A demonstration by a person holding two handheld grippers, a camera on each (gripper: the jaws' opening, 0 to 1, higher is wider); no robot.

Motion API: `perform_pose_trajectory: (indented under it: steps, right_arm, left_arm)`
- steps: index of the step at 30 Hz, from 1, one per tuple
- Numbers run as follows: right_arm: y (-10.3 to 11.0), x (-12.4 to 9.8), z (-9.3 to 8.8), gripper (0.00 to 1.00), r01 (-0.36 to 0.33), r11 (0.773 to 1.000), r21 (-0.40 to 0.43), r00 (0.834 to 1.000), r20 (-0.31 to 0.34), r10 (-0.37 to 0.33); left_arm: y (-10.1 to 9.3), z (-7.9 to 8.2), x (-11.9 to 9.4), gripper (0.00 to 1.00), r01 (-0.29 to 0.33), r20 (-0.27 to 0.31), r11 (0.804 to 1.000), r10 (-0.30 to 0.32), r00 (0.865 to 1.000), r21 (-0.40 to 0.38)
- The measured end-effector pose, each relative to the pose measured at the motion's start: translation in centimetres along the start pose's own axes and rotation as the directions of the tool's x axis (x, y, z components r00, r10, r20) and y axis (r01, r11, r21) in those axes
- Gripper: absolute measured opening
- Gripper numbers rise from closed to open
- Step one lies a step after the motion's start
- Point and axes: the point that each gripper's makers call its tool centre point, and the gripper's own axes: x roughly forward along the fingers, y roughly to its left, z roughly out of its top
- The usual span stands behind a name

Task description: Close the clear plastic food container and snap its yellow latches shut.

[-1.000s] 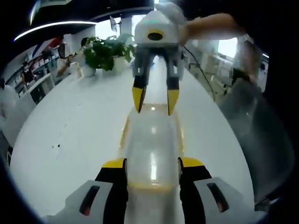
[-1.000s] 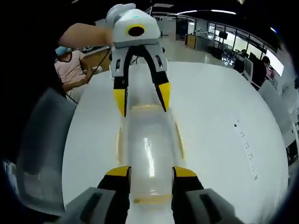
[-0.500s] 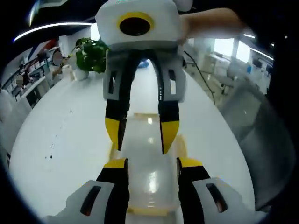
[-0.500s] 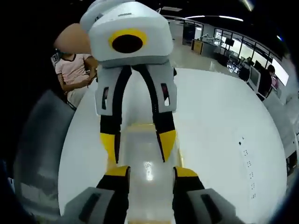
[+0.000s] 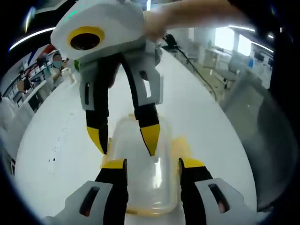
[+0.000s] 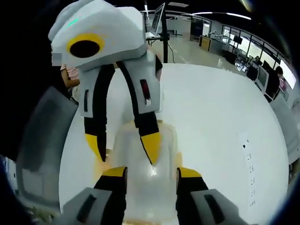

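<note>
The clear plastic container lies on the white table with its lid on and a yellow latch along its side. My left gripper is open, its jaws standing either side of the container's near end. My right gripper comes down from above, open, its yellow fingertips over the middle of the lid. In the right gripper view the container runs between my right gripper's open jaws, and the left gripper hangs tilted over the lid. I cannot tell whether any fingertip touches the lid.
A grey chair stands by the table's edge, chair again at the left of the right gripper view. A person's hand holds the right gripper. A seated person is behind the table. Desks and shelves lie beyond.
The two grippers have closed in on each other along the container. Each one's yellow tips now hang over the middle of the lid instead of its far end, and both are tilted sideways.
</note>
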Motion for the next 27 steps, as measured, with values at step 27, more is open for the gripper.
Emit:
perform_pose_trajectory:
  steps: [27]
  right_arm:
    - [-0.3,1.6,-1.8,0.52,-0.194,0.978,0.074,0.97,-0.137,0.202]
  left_arm:
    - [0.1,-0.8,2.2,0.42,-0.265,-0.077,0.958,0.274,0.959,0.106]
